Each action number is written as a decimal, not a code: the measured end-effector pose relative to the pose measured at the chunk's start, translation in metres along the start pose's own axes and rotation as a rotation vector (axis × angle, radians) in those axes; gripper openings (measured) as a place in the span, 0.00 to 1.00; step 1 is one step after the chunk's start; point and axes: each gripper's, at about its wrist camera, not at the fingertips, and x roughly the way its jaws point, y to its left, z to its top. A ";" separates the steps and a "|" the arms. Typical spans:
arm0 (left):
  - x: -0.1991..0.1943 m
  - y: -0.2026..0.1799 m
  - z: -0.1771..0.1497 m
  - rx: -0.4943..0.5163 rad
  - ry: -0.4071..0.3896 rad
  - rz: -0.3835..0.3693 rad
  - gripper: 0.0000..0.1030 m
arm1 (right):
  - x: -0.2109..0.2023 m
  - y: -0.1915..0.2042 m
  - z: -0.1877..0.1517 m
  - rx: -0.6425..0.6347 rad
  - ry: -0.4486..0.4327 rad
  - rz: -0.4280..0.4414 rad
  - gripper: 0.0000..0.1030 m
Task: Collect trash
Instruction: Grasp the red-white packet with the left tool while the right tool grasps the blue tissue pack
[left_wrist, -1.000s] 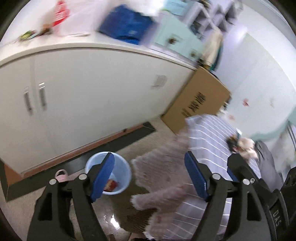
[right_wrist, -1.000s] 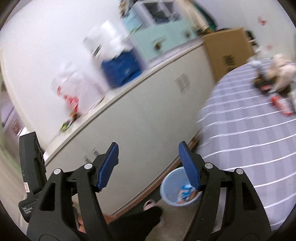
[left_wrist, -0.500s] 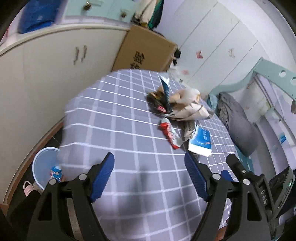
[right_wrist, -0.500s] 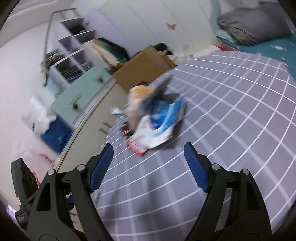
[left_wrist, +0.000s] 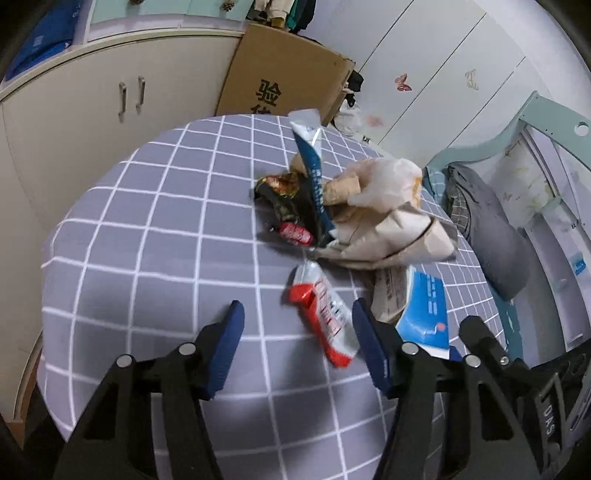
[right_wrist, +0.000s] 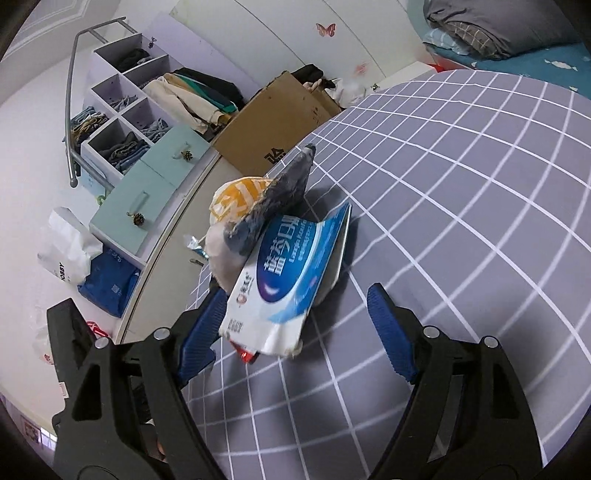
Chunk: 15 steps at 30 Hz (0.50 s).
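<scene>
A heap of trash lies on the round table's grey checked cloth (left_wrist: 155, 229): a beige paper bag (left_wrist: 388, 225), a black wrapper (left_wrist: 284, 192), a blue strip wrapper (left_wrist: 314, 162) and a small red wrapper (left_wrist: 295, 233). A red-and-white wrapper (left_wrist: 325, 317) lies between the fingers of my left gripper (left_wrist: 297, 339), close to the right pad. Those jaws are closing, and the pads do not press on it. My right gripper (right_wrist: 295, 328) stands open around the near end of a blue-and-white tissue packet (right_wrist: 284, 273), which also shows in the left wrist view (left_wrist: 424, 306).
A cardboard box (left_wrist: 288, 74) and a white cabinet (left_wrist: 110, 110) stand beyond the table. A bed with a grey pillow (left_wrist: 487, 240) is at the right. Shelves of clothes (right_wrist: 129, 110) and a blue bag (right_wrist: 110, 288) sit on the cabinet.
Both views swung from the cabinet and the blue bin on the floor to the tabletop. Both grippers came down to the trash heap. The left jaws stand narrower than before.
</scene>
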 end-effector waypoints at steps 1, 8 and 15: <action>0.003 -0.001 0.002 -0.002 0.002 -0.006 0.55 | 0.001 0.000 0.001 0.005 -0.002 -0.004 0.75; 0.018 -0.017 0.005 0.066 0.006 0.026 0.32 | 0.020 0.003 0.005 -0.008 0.046 -0.014 0.49; 0.012 -0.010 0.000 0.057 0.016 -0.002 0.11 | 0.020 -0.005 0.004 0.024 0.057 0.022 0.18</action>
